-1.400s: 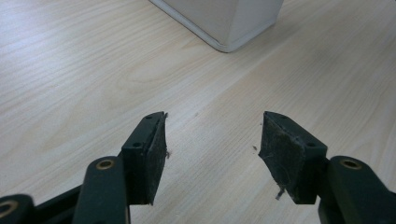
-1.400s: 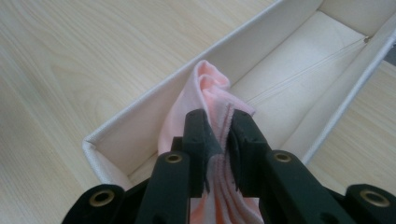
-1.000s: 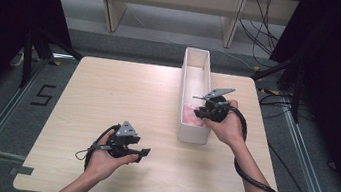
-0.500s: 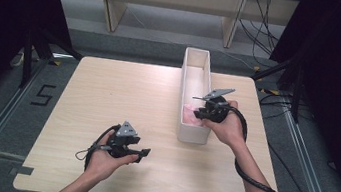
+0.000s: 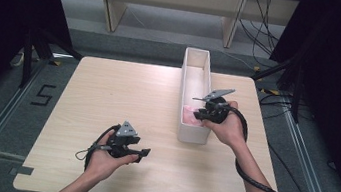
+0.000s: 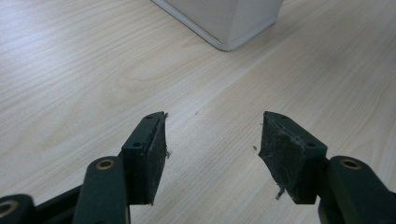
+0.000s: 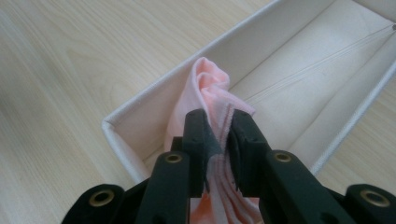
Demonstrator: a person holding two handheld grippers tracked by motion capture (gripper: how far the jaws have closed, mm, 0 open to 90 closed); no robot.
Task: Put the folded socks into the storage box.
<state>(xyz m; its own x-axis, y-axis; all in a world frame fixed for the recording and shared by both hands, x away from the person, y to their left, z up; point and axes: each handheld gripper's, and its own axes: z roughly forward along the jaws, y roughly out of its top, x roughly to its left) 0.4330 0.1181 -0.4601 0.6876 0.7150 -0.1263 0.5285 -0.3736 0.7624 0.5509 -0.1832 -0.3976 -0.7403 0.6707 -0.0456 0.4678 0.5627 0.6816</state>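
So the right gripper (image 7: 217,140) is pinched down on a pink cloth (image 7: 205,88), with the jaws nearly together and a fold of the fabric squeezed between the pads. The cloth sits at the near end of the long white bin (image 7: 140,121); in the right gripper view it's bunched up against the bin's left-hand wall close to the corner, and from the high view you can see the pink (image 5: 190,115) just inside that near end, with the right gripper (image 5: 201,114) reaching over the rim. I can't really tell if it's going in or coming out, but my read is it's being tucked in. If so, I'd lower the bundle until it rests on the bin floor before letting go, because a loose bunch like that will probably flop over the wall if dropped from above the rim. I'd also nudge it away from the wall towards the middle of the bin, then open the jaws slowly and lift straight up so the pads don't drag a fold back out; soft fabric likes to cling to those worn pads. The left gripper (image 6: 212,140) is spread wide with nothing in it, hovering low over the wooden table (image 6: 70,70) near the bin's corner (image 6: 229,44). It could brace the bin if it starts sliding, since a light box like that may shift.
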